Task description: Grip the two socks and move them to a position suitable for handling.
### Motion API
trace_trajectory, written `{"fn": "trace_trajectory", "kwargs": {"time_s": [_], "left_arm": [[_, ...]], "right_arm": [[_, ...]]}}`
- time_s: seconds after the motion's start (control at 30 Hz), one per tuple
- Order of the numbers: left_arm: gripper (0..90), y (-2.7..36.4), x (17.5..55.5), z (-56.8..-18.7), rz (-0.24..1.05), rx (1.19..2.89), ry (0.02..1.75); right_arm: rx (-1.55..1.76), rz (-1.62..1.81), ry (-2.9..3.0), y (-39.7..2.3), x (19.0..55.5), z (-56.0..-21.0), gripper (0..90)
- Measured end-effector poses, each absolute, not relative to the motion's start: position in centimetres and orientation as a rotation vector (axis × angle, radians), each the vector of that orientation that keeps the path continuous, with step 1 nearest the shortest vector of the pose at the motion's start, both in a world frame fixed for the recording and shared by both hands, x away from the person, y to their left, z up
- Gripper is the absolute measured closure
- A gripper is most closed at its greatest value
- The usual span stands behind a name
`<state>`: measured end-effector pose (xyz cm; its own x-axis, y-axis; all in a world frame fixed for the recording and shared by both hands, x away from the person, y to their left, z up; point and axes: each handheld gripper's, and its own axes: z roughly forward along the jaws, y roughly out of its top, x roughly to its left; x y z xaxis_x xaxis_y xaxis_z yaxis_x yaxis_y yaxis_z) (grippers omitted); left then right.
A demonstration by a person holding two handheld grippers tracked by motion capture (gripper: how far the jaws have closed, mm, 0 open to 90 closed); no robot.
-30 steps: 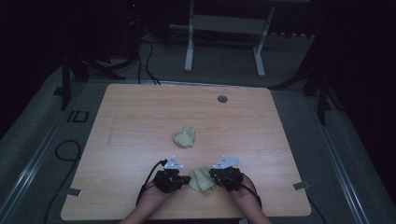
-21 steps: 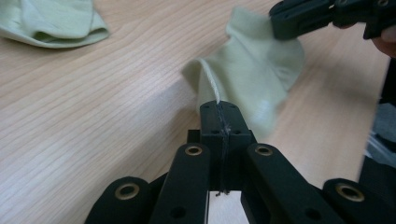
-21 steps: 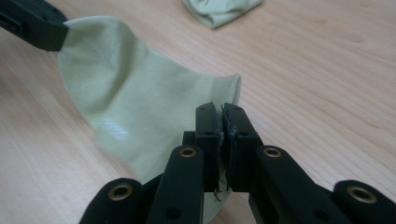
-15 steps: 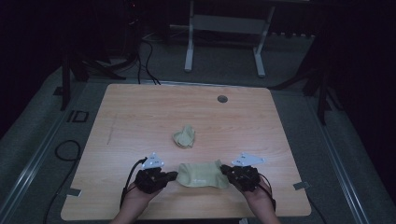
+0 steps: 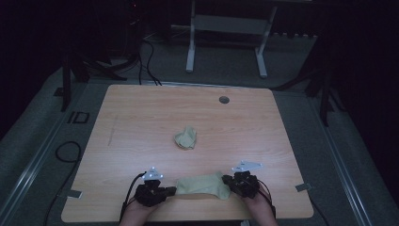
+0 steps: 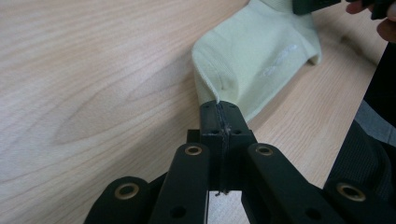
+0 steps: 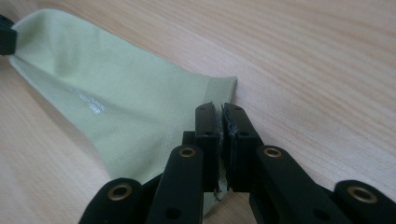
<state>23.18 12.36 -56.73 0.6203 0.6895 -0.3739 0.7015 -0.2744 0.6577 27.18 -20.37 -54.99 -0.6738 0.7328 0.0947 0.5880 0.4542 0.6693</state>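
Dim room, wooden table lit from above. Pale green sock stretched flat along the near edge, at 6 o'clock. Left gripper at its 9 o'clock end, jaws pressed together on the fabric; right gripper at its 3 o'clock end, likewise pinching the cuff. Second crumpled sock at table centre, well apart. Small dark hole toward 1 o'clock.

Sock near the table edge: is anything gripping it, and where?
Yes. Left hand-held gripper pinches one end of the sock; right hand-held gripper pinches the opposite end's edge.
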Motion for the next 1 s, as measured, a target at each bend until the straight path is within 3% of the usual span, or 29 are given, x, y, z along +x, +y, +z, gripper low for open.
{"fn": "trace_trajectory", "kwargs": {"time_s": [0.07,0.1,0.13,0.17,0.23,0.3,0.43,0.5,0.53,0.73,1.0], "left_arm": [[87.7,12.3,23.2,-56.9,-0.019,2.013,1.094],[79.6,12.3,23.2,-56.9,-0.019,2.013,1.094],[79.6,12.4,23.1,-56.6,0.015,2.002,1.101],[72.3,12.6,23.0,-56.4,0.028,1.997,1.095],[64.6,12.8,23.0,-55.7,0.065,1.982,1.090],[64.9,12.9,23.0,-55.3,0.075,1.975,1.078],[79.1,12.7,23.3,-54.3,0.075,1.968,1.026],[80.9,12.7,23.3,-54.3,0.075,1.968,1.026],[84.3,12.1,23.5,-54.5,0.057,1.987,1.015],[86.5,10.1,23.9,-56.0,0.044,2.082,1.002],[86.4,10.3,24.2,-56.7,0.060,2.106,1.027]], "right_arm": [[1.157,1.012,2.501,-20.4,27.4,-55.3,83.0],[1.157,1.012,2.501,-20.4,27.4,-55.3,83.0],[1.159,1.009,2.505,-20.5,27.5,-55.4,77.7],[1.161,1.013,2.491,-20.6,27.5,-55.3,70.2],[1.141,1.026,2.477,-20.8,27.4,-54.8,63.3],[1.138,1.037,2.465,-20.9,27.3,-54.4,64.2],[1.097,1.062,2.463,-20.7,26.6,-53.2,85.1],[1.086,1.064,2.479,-20.5,26.4,-53.3,85.1],[1.080,1.072,2.514,-20.0,25.9,-53.6,89.4],[1.039,0.995,2.578,-19.0,25.2,-55.0,89.2],[1.064,0.966,2.577,-20.1,25.4,-55.5,86.3]]}}
